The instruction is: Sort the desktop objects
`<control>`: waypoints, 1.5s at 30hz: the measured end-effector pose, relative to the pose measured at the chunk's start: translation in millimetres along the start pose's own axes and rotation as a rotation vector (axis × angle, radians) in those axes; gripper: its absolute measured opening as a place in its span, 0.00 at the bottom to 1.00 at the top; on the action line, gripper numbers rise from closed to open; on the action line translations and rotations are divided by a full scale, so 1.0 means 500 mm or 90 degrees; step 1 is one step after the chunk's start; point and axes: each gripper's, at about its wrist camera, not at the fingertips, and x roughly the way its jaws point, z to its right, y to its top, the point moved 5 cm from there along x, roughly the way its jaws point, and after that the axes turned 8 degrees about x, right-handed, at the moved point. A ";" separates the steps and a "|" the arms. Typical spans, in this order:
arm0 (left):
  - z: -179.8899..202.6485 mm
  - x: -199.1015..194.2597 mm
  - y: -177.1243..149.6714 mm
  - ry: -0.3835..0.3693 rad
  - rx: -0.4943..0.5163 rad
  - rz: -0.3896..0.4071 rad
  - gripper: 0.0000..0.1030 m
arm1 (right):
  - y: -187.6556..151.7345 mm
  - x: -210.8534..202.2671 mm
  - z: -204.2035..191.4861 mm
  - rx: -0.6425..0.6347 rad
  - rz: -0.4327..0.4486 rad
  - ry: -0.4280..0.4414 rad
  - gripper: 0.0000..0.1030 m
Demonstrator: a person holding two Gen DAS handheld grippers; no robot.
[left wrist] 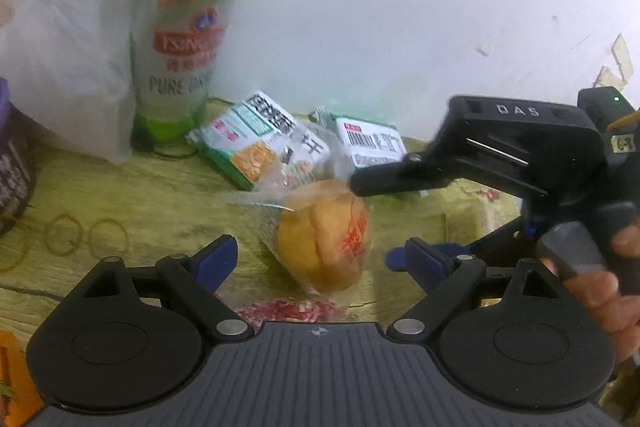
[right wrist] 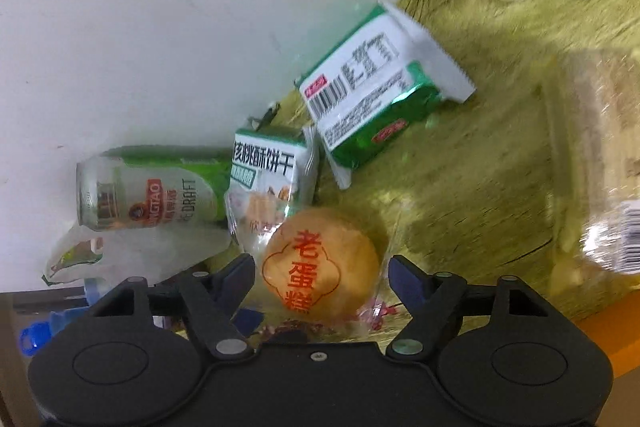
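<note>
A round yellow cake (left wrist: 324, 239) (right wrist: 320, 263) in a clear wrapper with red characters lies on the yellow-green tablecloth (left wrist: 140, 195). My left gripper (left wrist: 320, 253) is open, its blue pads wide to either side of the cake and clear of it. My right gripper (right wrist: 322, 269) straddles the cake, with a small gap showing between each pad and the cake. In the left wrist view the right gripper (left wrist: 376, 223) reaches in from the right, one finger above the cake and one below. A hand (left wrist: 608, 287) holds it.
Against the white wall stand a green and silver beer can (left wrist: 188, 27) (right wrist: 148, 187) and a white plastic bag (left wrist: 72, 47). Two green biscuit packets (left wrist: 256, 143) (left wrist: 370, 139) lie behind the cake. Rubber bands (left wrist: 86, 237) lie left. A clear plastic pack (right wrist: 600, 167) sits right.
</note>
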 end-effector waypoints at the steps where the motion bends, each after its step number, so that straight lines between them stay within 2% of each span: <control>1: 0.003 0.006 -0.001 -0.002 -0.001 -0.002 0.89 | 0.001 0.005 0.000 0.000 -0.001 0.002 0.71; 7: 0.029 0.026 -0.001 -0.015 0.008 -0.004 0.89 | 0.003 0.024 -0.012 -0.023 -0.024 0.000 0.70; 11: 0.052 0.030 -0.002 -0.022 0.033 -0.005 0.89 | 0.003 0.021 -0.015 -0.049 -0.039 -0.010 0.65; 18: 0.093 0.027 -0.009 -0.063 0.053 -0.015 0.89 | 0.001 -0.005 -0.026 -0.109 -0.045 -0.035 0.57; 23: 0.109 0.026 -0.011 -0.086 0.054 -0.019 0.89 | -0.003 -0.020 -0.024 -0.129 -0.055 -0.035 0.55; 30: 0.090 -0.001 -0.025 -0.066 0.051 -0.014 0.87 | 0.001 -0.031 -0.013 -0.100 -0.058 -0.002 0.55; 32: 0.074 -0.020 -0.029 -0.044 0.049 -0.004 0.88 | 0.004 -0.036 -0.009 -0.085 -0.052 0.006 0.57; 36: 0.043 -0.044 -0.010 -0.011 0.025 0.039 0.88 | 0.020 -0.035 0.017 -0.026 -0.039 0.008 0.71; 39: 0.022 -0.058 0.009 0.012 0.005 0.075 0.90 | 0.029 -0.027 0.036 0.021 -0.038 0.014 0.76; 45: 0.017 -0.016 0.040 -0.009 -0.018 0.086 0.93 | 0.033 -0.002 0.044 0.059 -0.049 0.036 0.78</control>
